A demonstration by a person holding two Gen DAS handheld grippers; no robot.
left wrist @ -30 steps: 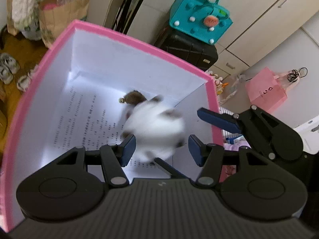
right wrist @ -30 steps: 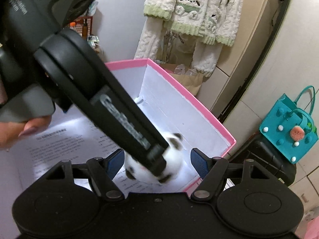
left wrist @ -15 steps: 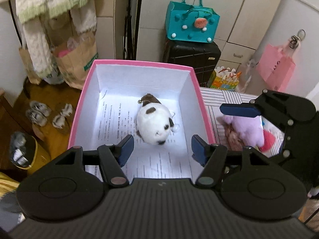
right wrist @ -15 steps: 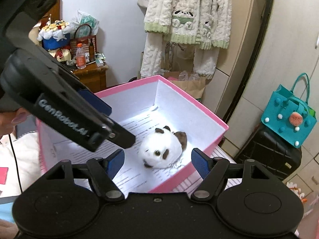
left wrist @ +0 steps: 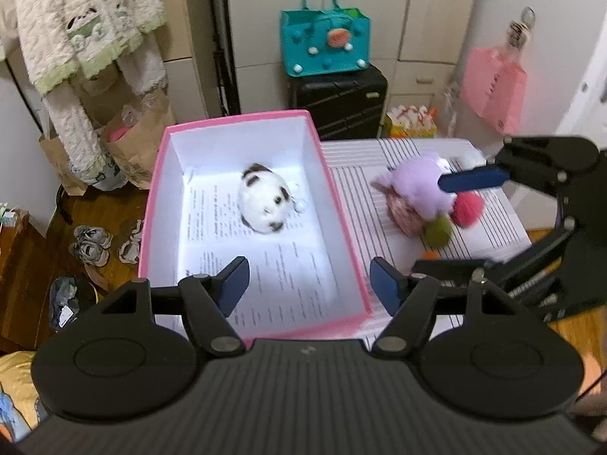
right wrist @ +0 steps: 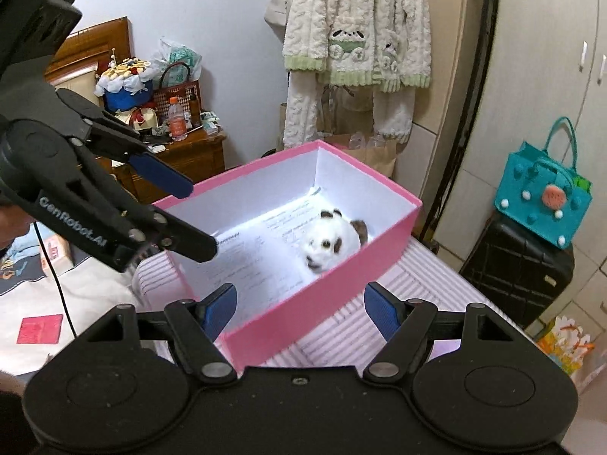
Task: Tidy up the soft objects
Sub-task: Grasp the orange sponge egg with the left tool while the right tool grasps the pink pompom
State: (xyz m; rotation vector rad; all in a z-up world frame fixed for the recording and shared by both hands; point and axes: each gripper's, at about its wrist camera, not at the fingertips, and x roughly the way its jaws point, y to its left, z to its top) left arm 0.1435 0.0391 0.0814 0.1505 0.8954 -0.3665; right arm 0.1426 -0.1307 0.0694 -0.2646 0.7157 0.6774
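A white plush with dark patches (left wrist: 263,204) (right wrist: 332,244) lies loose on printed paper inside the pink box (left wrist: 337,208) (right wrist: 322,295). My left gripper (left wrist: 309,282) hovers above the box's near end. Its jaws are opening with nothing between them. My right gripper (right wrist: 299,309) stands open and empty over the box's near corner. In the left wrist view one of its fingers (left wrist: 474,181) reaches over a pile on the striped cloth: a purple plush (left wrist: 417,185), a pink ball (left wrist: 468,208) and a green ball (left wrist: 438,229). The left gripper's fingers (right wrist: 163,176) show at the left of the right wrist view.
A teal bag (left wrist: 324,43) sits on a black suitcase (left wrist: 341,102) behind the table. A pink bag (left wrist: 493,91) hangs at the right. Fuzzy garments (right wrist: 356,38) hang over paper bags (left wrist: 140,140). Shoes (left wrist: 91,244) lie on the floor; a cluttered wooden cabinet (right wrist: 178,155) stands at the left.
The plush dropped out of the left gripper and came to rest in the box. Both grippers pulled back and up, the left jaws widened, and the right gripper swung over the pile.
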